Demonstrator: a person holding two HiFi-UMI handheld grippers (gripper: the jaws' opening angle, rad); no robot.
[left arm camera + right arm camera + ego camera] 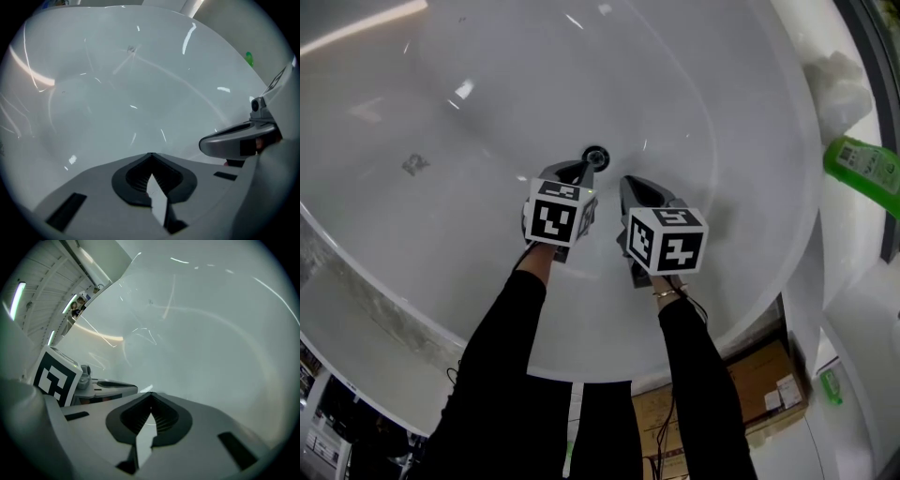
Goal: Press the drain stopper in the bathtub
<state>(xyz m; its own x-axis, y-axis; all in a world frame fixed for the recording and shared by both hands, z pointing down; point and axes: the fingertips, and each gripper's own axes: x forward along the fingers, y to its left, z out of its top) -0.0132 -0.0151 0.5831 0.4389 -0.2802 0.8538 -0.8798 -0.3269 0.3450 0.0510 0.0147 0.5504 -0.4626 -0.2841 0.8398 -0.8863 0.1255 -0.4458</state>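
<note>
I find nothing legible. Print on the green bottle (861, 167) and stickers (788, 390) on the cardboard box (757, 367): too small. Mark (414, 165) on the bathtub (703, 94) wall: unreadable.

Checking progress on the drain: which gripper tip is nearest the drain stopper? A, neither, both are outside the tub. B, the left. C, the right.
B: the left gripper has its tip right beside the drain stopper; the right gripper is farther back.

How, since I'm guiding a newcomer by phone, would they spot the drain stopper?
Look at the floor of the white bathtub. Just beyond the left gripper sits the drain stopper: a round dark-ringed disc, the only fitting on that white surface.
</note>
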